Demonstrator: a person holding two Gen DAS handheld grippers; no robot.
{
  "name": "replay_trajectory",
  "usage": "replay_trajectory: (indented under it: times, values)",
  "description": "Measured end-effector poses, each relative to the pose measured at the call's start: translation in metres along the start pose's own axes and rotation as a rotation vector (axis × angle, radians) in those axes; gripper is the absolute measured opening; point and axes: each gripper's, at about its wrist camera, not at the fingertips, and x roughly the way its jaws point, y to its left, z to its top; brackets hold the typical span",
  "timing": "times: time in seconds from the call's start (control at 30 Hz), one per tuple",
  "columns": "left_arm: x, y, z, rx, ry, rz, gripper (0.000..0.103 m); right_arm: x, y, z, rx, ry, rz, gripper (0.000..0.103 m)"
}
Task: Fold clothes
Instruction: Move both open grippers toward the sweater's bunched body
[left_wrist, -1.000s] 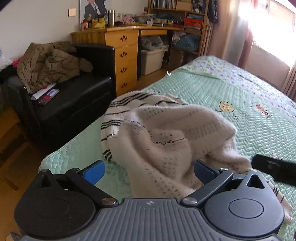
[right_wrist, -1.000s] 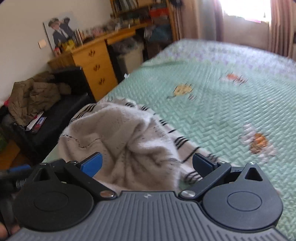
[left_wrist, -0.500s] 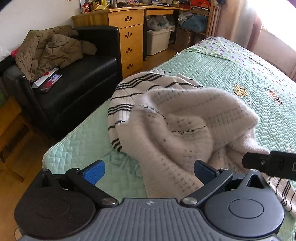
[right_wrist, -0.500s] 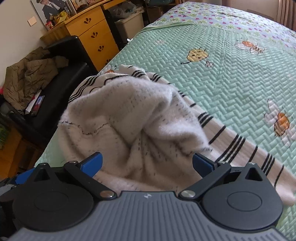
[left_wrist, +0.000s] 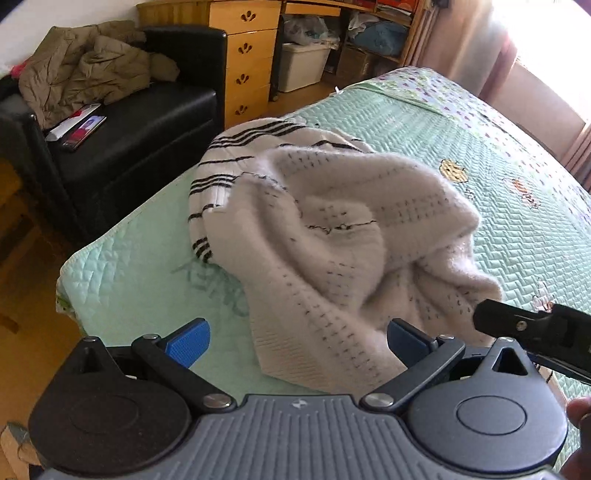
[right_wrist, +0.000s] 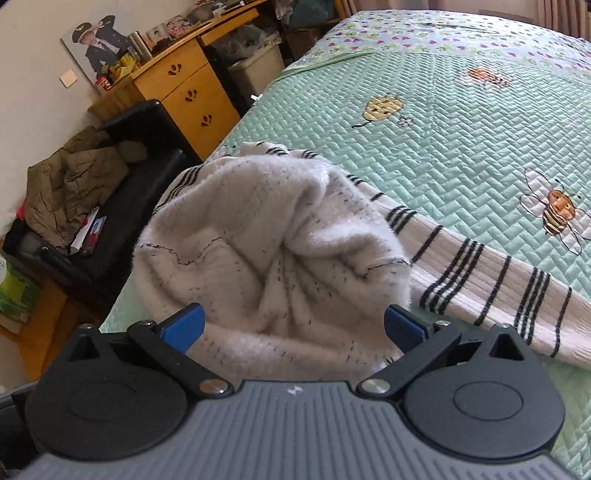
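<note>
A white knit sweater (left_wrist: 332, 236) with black stripes lies crumpled in a heap near the corner of the green quilted bed (left_wrist: 498, 155). It also shows in the right wrist view (right_wrist: 273, 243), with a striped sleeve (right_wrist: 491, 280) stretched out to the right. My left gripper (left_wrist: 295, 338) is open just above the heap's near edge, holding nothing. My right gripper (right_wrist: 293, 323) is open over the heap's near side, holding nothing. Part of the right gripper shows in the left wrist view (left_wrist: 532, 325) at the right.
A black sofa (left_wrist: 140, 122) with a brown jacket (left_wrist: 81, 70) and a phone stands left of the bed. Wooden drawers (left_wrist: 243, 59) and cluttered shelves are behind it. The bed's edge and corner (left_wrist: 74, 280) drop to a wooden floor.
Both grippers have tilted downward and come closer over the sweater heap. The right gripper's body has come further into the left wrist view. The sweater has not moved.
</note>
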Motion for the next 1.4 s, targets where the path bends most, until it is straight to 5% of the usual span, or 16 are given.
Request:
replay_trajectory:
  times: [0.73,1.1,1.4]
  values:
    - [0.024,0.007,0.005,0.052,-0.002,0.072,0.101,0.022,-0.008,-0.004,-0.012,-0.067,0.070,0.103]
    - [-0.026,0.009,0.061,0.076,-0.134,0.086,0.101,-0.021,0.048,0.056,-0.166,-0.201,0.083,0.103]
    - [-0.050,0.001,0.071,0.114,-0.161,0.079,0.102,-0.026,0.061,0.063,-0.178,-0.171,0.030,0.103]
